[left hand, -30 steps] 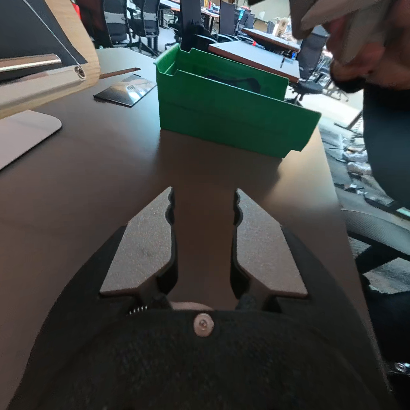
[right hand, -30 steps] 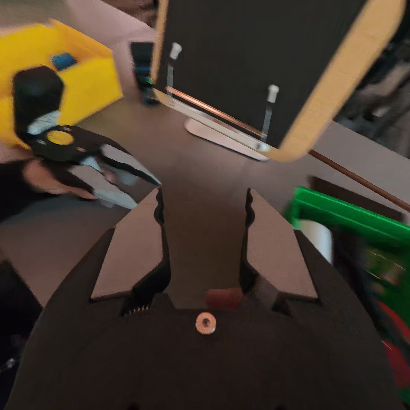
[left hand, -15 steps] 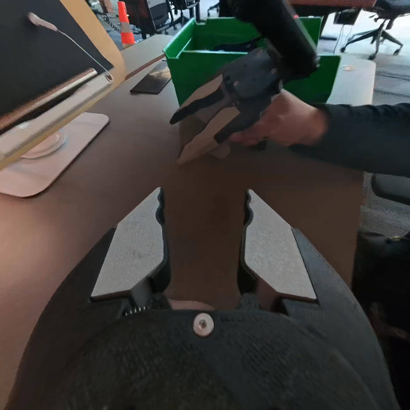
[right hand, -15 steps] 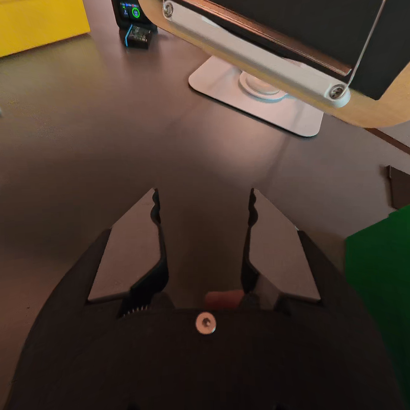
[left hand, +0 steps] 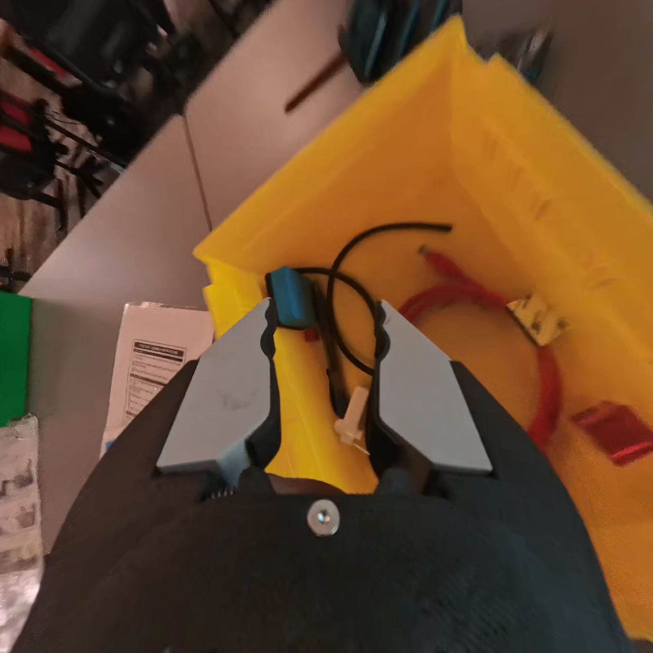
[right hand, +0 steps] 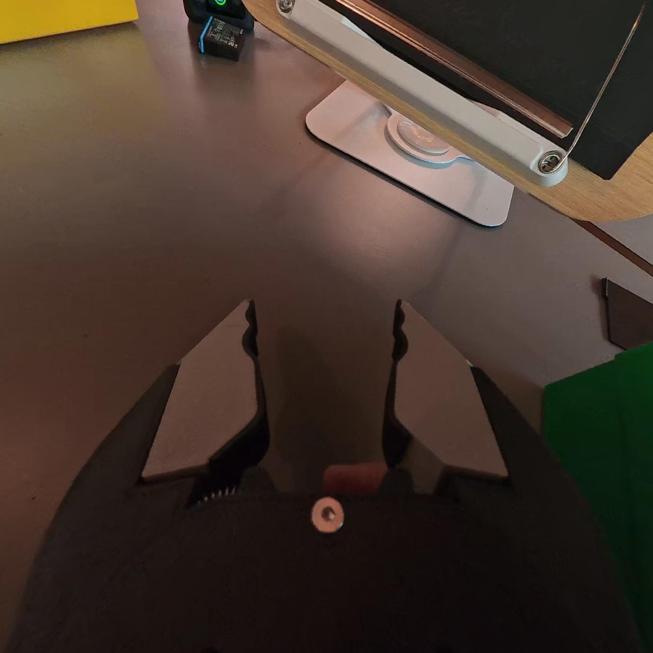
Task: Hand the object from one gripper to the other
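In the left wrist view my left gripper is open and empty, hovering over the near rim of a yellow bin. The bin holds a blue-capped device on a black cable, a coiled red cable, a red rectangular piece, a small white plastic part and a yellowish tag. The view is blurred. In the right wrist view my right gripper is open and empty above the dark table.
A wooden board on a white stand stands ahead of the right gripper. A green bin is at its right, a black device with a green light and the yellow bin's wall at the far left. Printed paper lies left of the yellow bin. My hands' fingertips stand some 50 centimetres from each other.
My left gripper has swung away from the green bin and the other gripper to above the yellow bin. My right gripper has moved only slightly toward the stand. Both stayed open.
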Tool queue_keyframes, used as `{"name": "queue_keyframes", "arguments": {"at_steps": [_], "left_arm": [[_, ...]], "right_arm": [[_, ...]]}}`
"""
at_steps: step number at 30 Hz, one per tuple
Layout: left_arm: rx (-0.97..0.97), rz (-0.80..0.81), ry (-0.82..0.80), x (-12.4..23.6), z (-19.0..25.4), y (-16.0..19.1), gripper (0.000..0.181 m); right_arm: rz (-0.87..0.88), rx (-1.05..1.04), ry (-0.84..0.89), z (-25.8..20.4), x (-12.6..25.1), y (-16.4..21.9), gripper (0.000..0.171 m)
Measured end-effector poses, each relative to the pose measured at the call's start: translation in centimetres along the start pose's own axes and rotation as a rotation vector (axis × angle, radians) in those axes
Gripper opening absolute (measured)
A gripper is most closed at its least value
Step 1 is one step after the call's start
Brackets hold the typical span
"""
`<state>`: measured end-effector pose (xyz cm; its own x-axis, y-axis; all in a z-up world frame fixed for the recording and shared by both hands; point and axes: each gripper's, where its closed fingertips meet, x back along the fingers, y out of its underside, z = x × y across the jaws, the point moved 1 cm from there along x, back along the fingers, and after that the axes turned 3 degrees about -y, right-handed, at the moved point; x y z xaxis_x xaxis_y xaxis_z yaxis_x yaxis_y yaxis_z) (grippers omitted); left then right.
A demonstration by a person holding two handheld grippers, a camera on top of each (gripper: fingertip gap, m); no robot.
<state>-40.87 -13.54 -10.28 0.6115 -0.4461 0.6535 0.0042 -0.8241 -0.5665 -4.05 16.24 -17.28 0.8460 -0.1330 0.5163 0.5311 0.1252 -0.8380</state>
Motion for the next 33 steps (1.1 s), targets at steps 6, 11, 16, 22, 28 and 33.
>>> {"name": "queue_keyframes", "arguments": {"at_steps": [6, 11, 16, 22, 28, 33], "left_arm": [[-0.029, -0.366, 0.008, -7.1, -1.4, 3.6, 0.058], [-0.070, -0.460, -0.112, -8.8, -3.5, 4.5, 0.040], [-0.164, -0.376, -0.127, -8.2, -3.3, 3.7, 0.018], [-0.251, -0.212, -0.233, -5.5, -4.4, 1.6, 0.018], [-0.451, 0.262, -0.312, 3.0, -1.0, -6.7, 0.018], [-0.361, 0.713, 0.098, 13.0, 12.8, -12.9, 0.018]], "right_arm": [[0.012, -0.014, -0.011, 0.0, 0.1, -0.1, 0.074], [0.014, 0.000, -0.022, -0.2, 0.2, -0.1, 0.073], [0.016, 0.016, -0.051, -1.1, 0.1, -0.3, 0.072], [0.016, 0.041, -0.054, -1.6, 0.2, -0.4, 0.071], [0.101, -0.024, -0.191, -2.8, 1.3, -1.9, 0.074], [0.320, -0.048, -0.553, -7.3, 5.0, -5.8, 0.065]]}}
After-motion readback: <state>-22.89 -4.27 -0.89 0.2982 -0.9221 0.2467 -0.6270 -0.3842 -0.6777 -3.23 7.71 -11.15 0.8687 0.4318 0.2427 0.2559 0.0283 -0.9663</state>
